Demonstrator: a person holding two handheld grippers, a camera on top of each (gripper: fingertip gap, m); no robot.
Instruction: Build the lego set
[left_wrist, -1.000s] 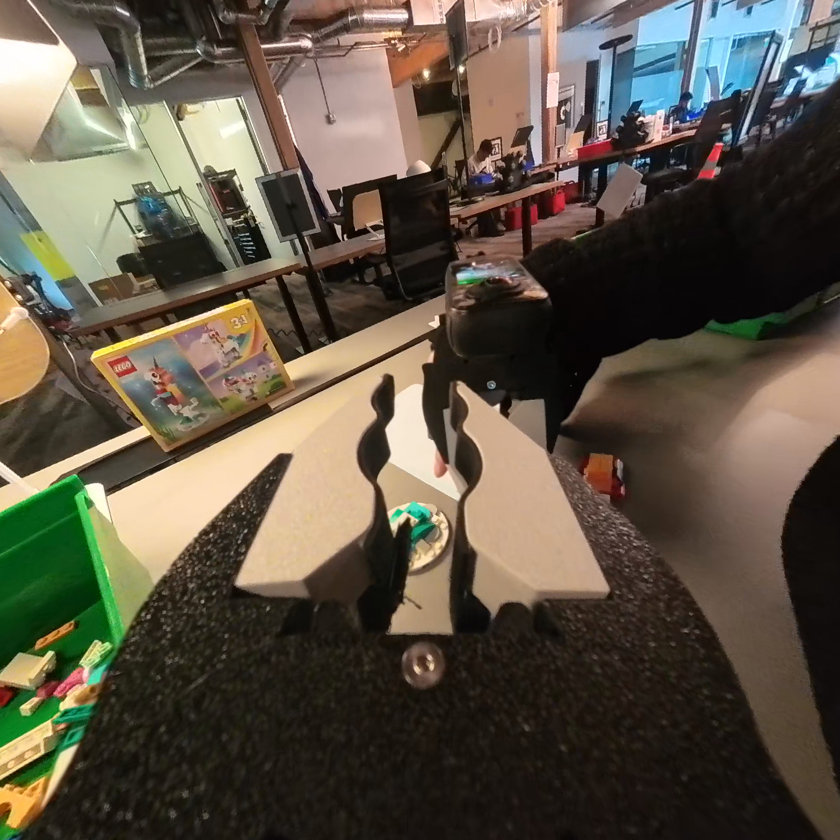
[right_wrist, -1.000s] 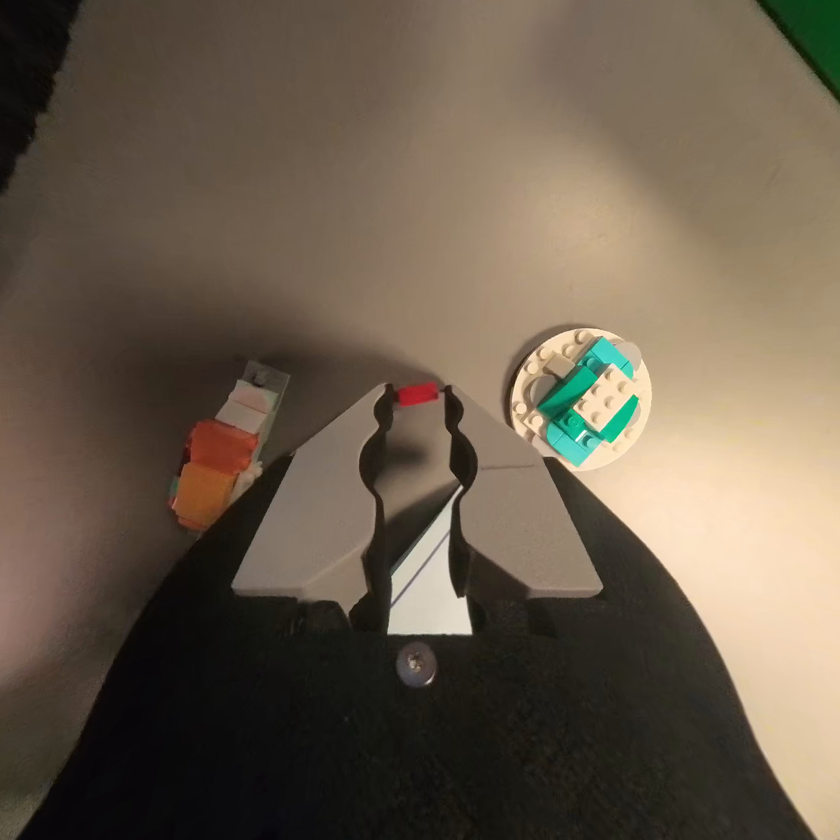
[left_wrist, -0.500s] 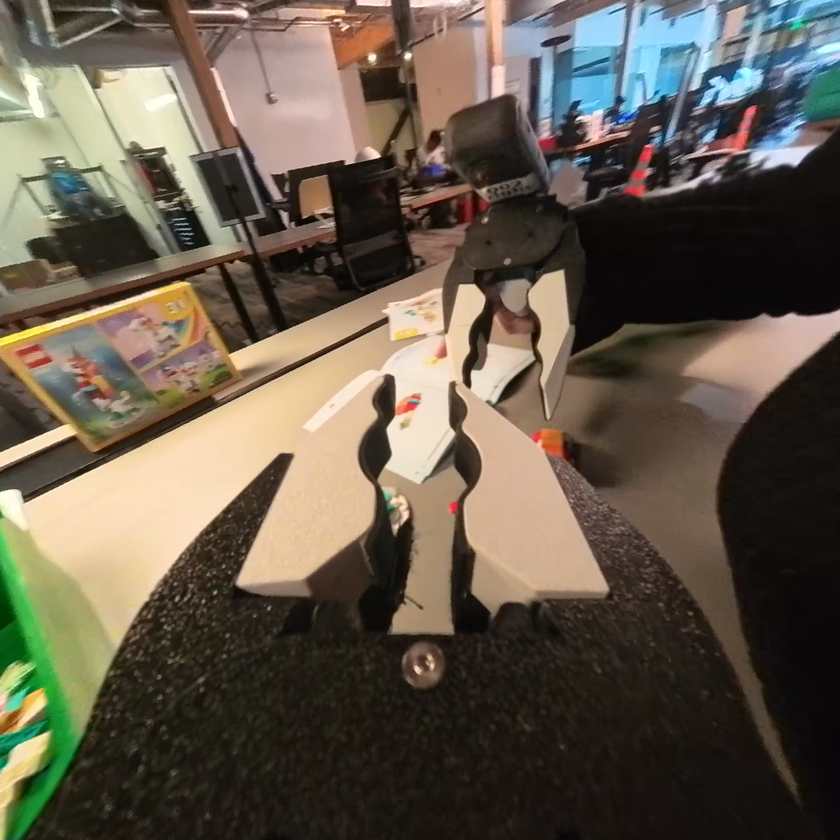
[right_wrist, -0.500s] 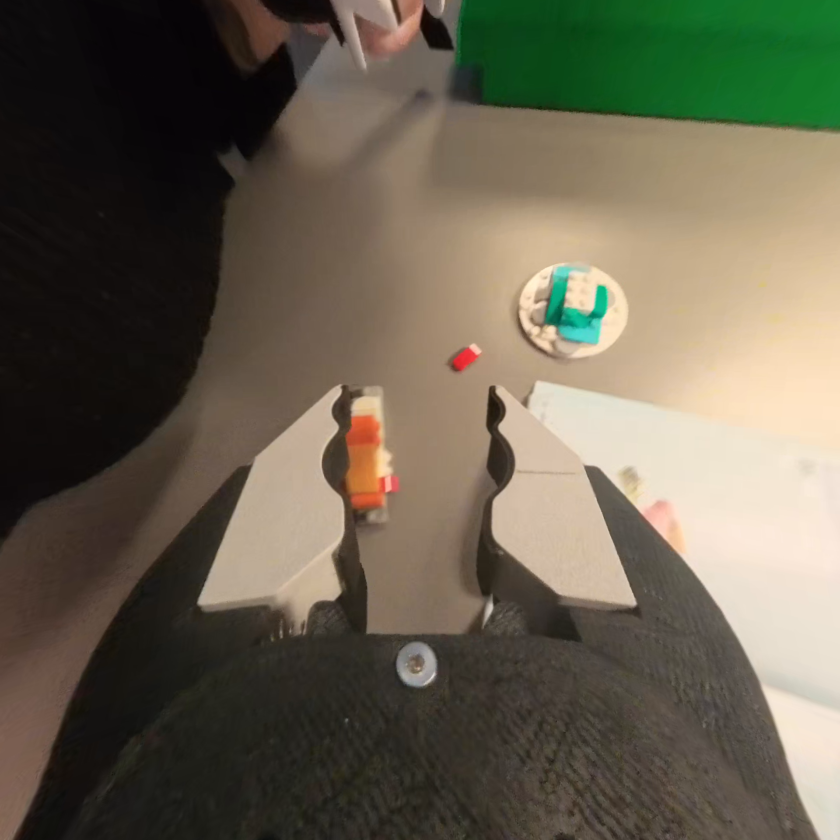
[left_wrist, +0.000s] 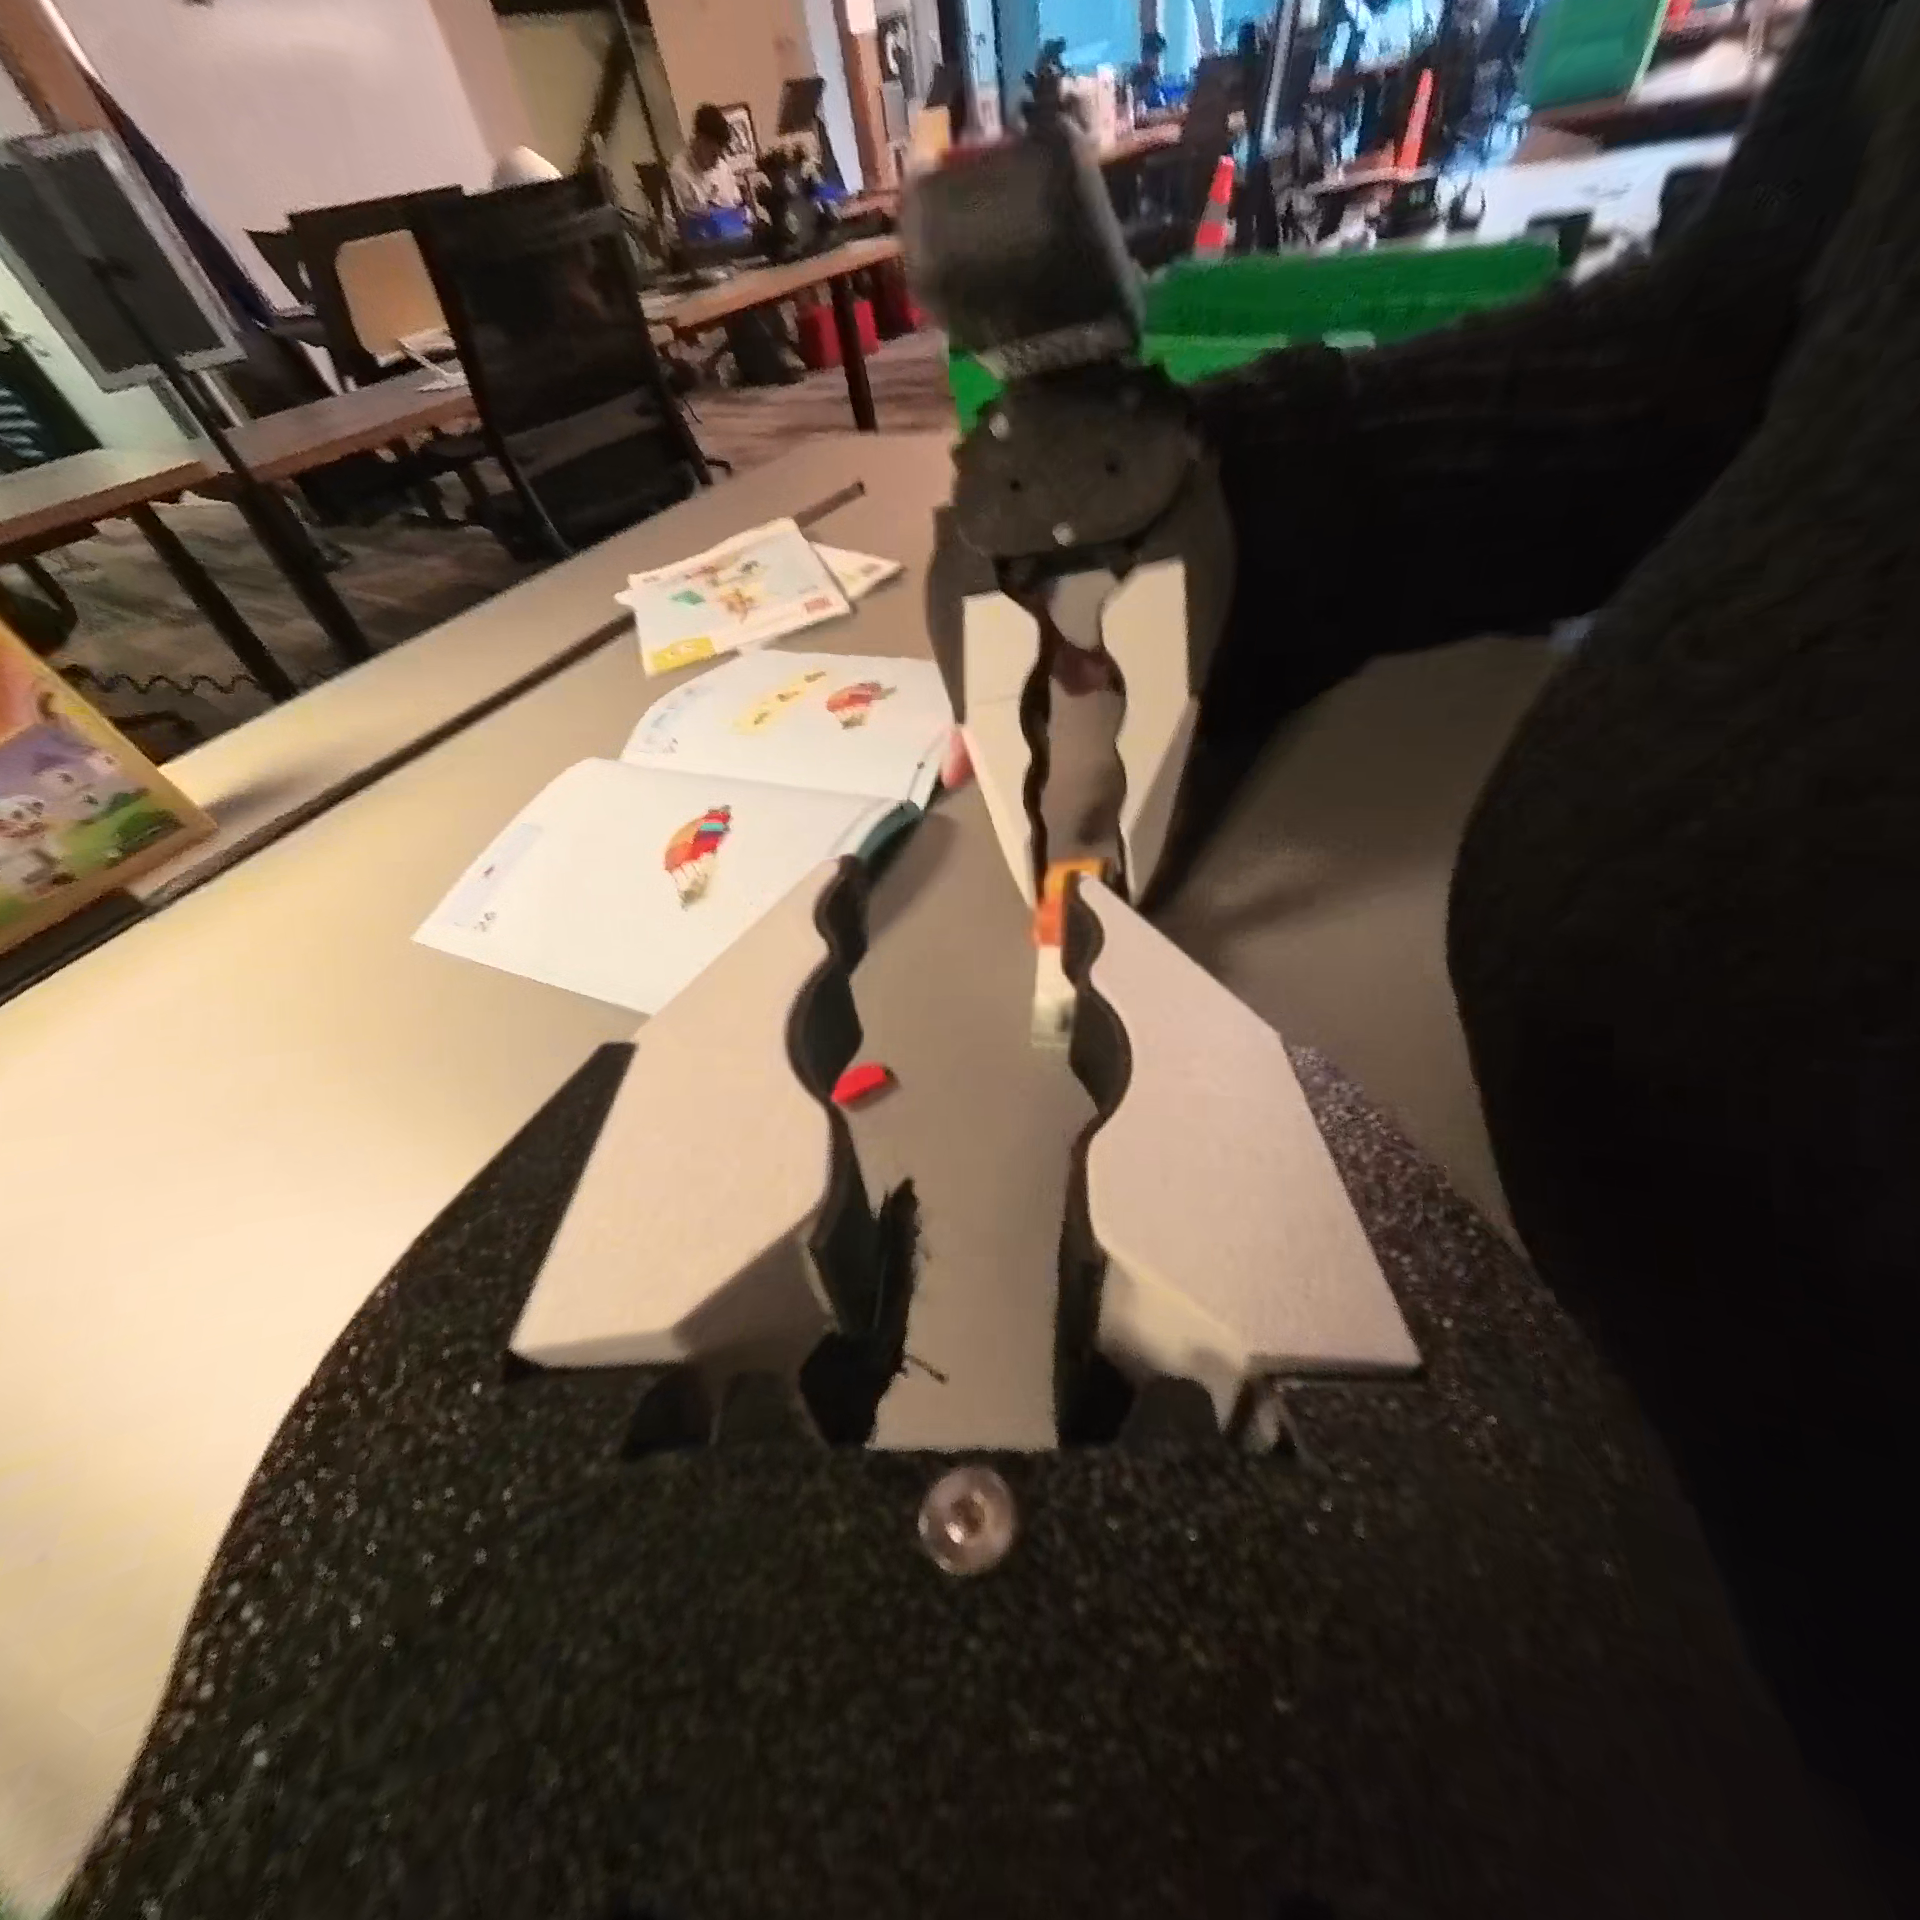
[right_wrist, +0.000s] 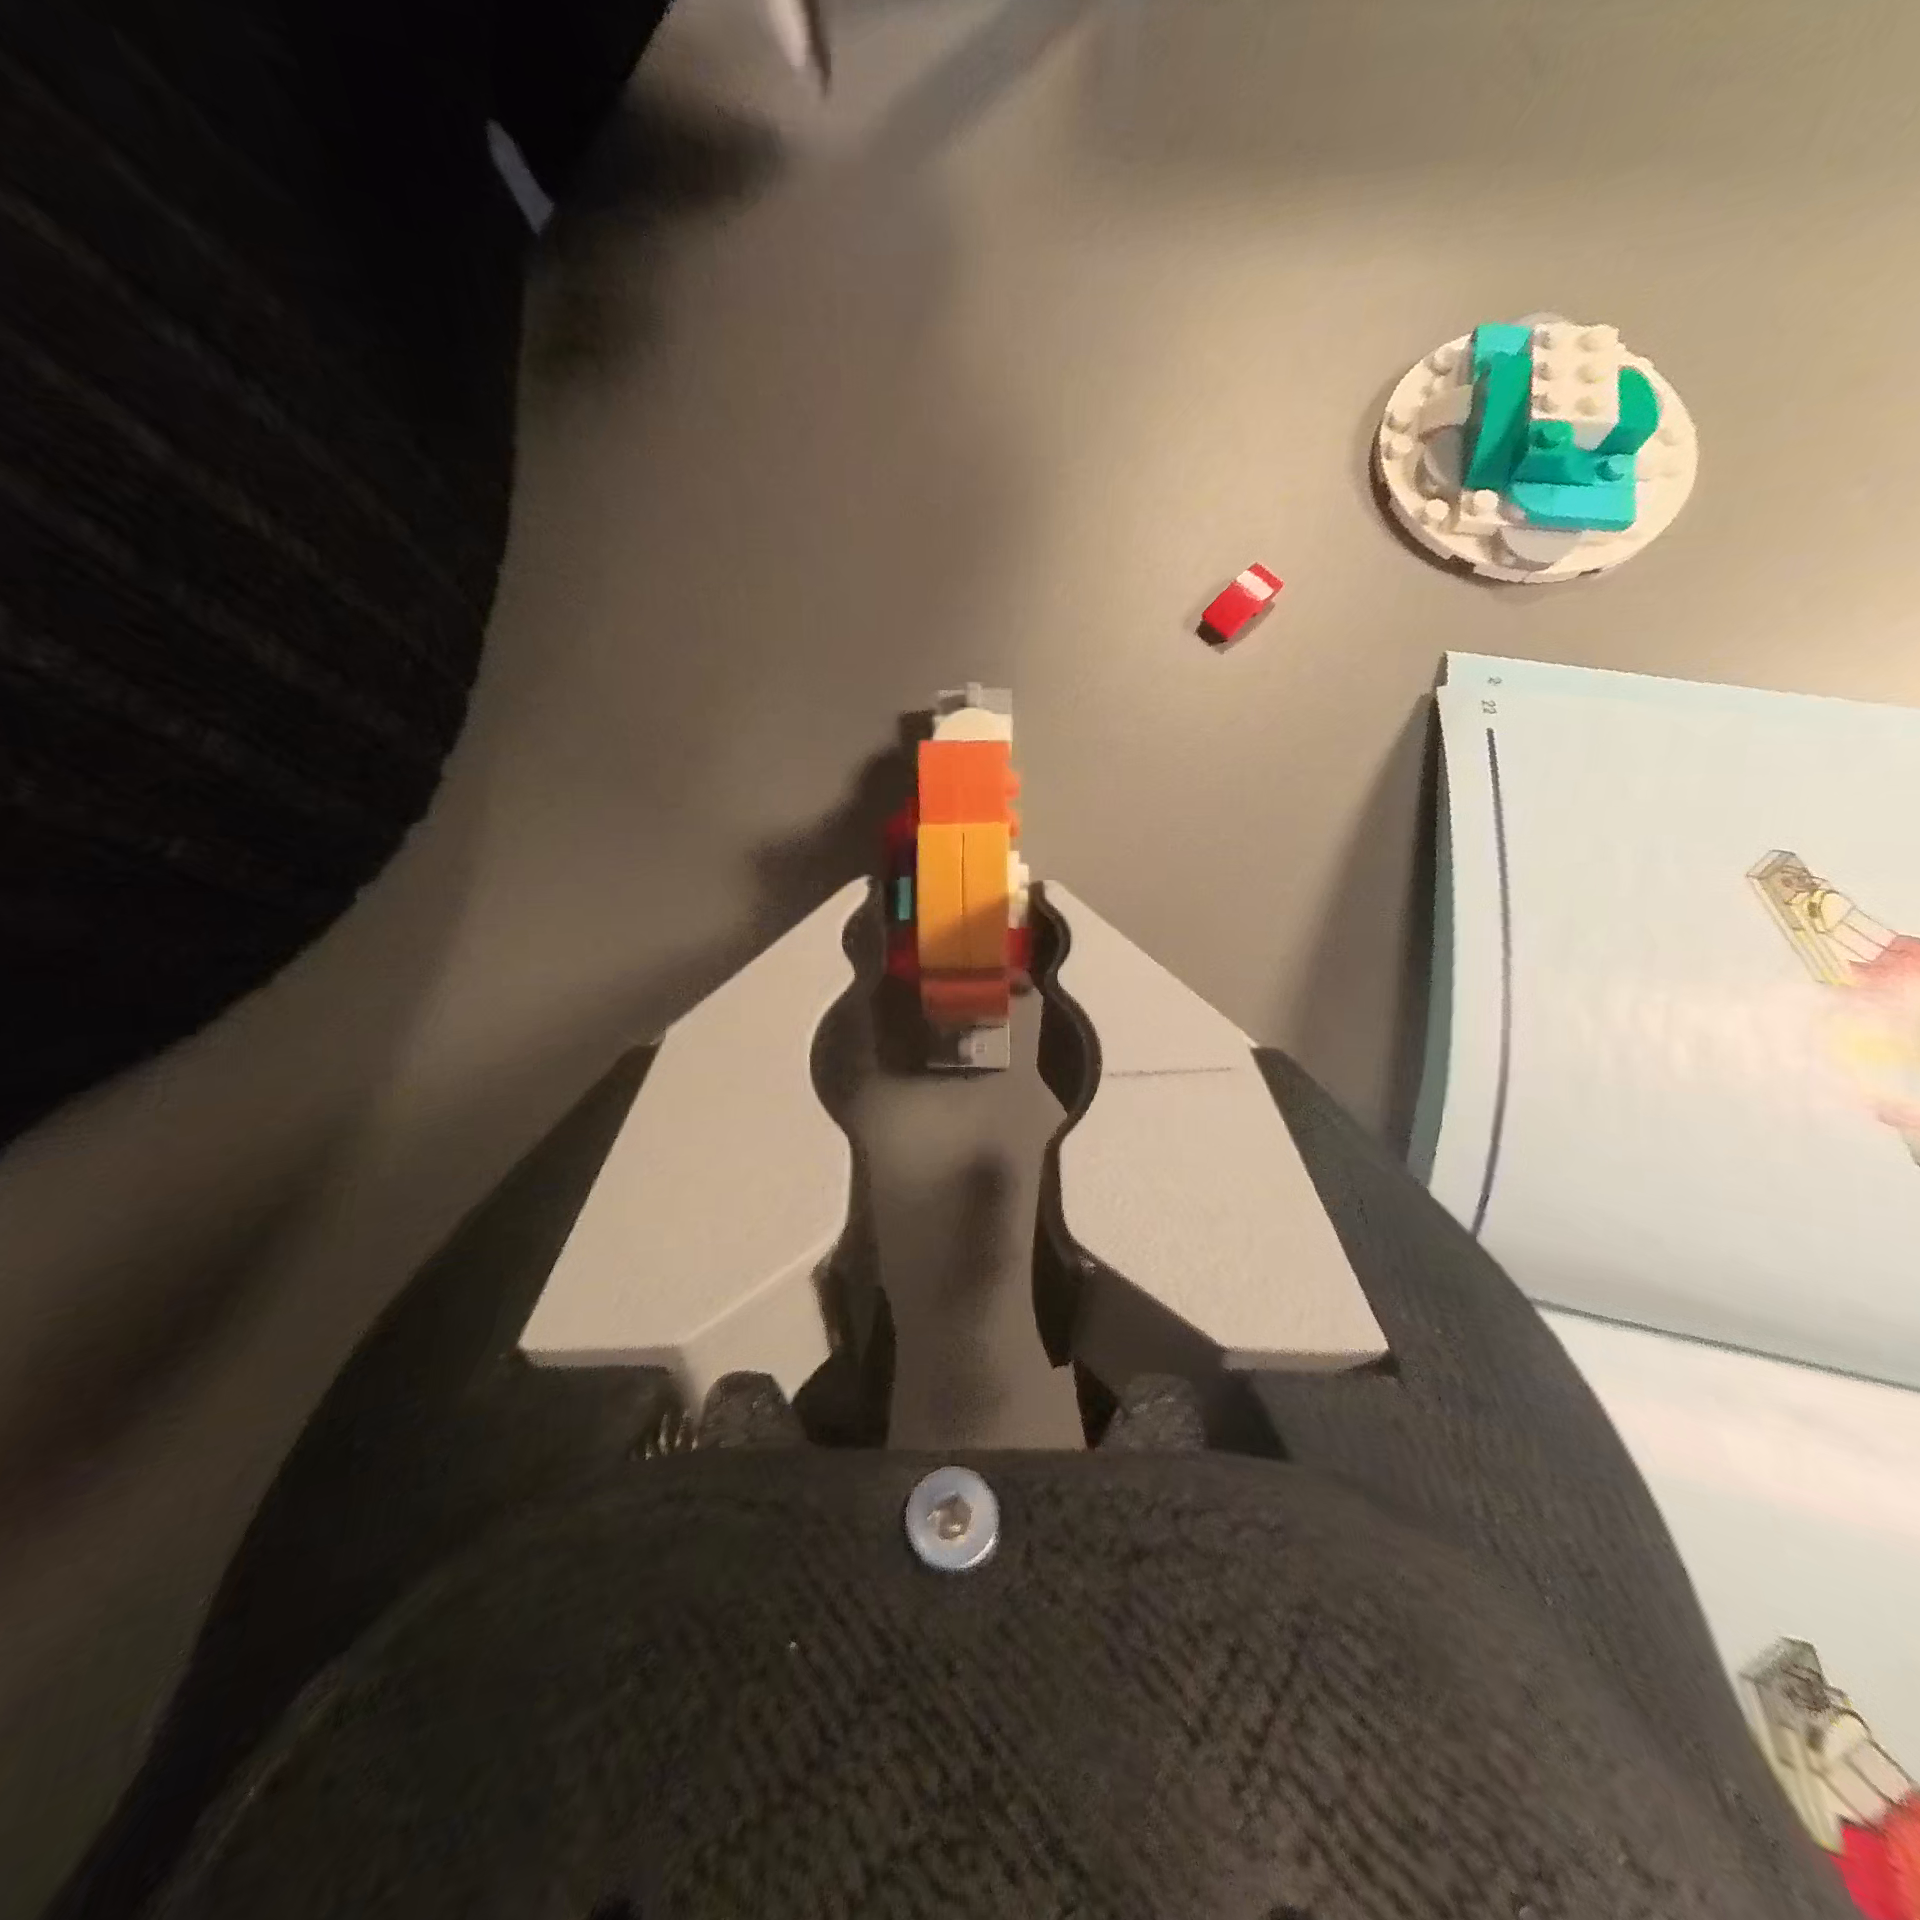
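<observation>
An orange and yellow lego assembly (right_wrist: 961, 883) lies on the grey table, and my right gripper (right_wrist: 956, 896) has its fingertips closed against its sides. It also shows in the left wrist view (left_wrist: 1055, 914), under the right gripper (left_wrist: 1081, 883), which comes down from above. A small red brick (right_wrist: 1238, 603) lies loose to the right, and shows in the left wrist view (left_wrist: 860, 1083). A round white base with teal bricks (right_wrist: 1397, 447) sits farther right. My left gripper (left_wrist: 961, 894) is open and empty, low over the table, facing the right gripper.
An open instruction booklet (right_wrist: 1662, 987) lies at the right, and shows in the left wrist view (left_wrist: 727, 831) with a second booklet (left_wrist: 738, 597) behind it. The lego box (left_wrist: 73, 810) stands at the far left. A dark sleeve (right_wrist: 208, 520) fills the left. Tip to tip, the grippers are about 11 cm apart. From the right gripper's tips to the small red brick (right_wrist: 1238, 603) is close to 8 cm.
My right gripper let go of the red brick, moved left over the orange assembly and closed on it. My left gripper swung right and opened wider.
</observation>
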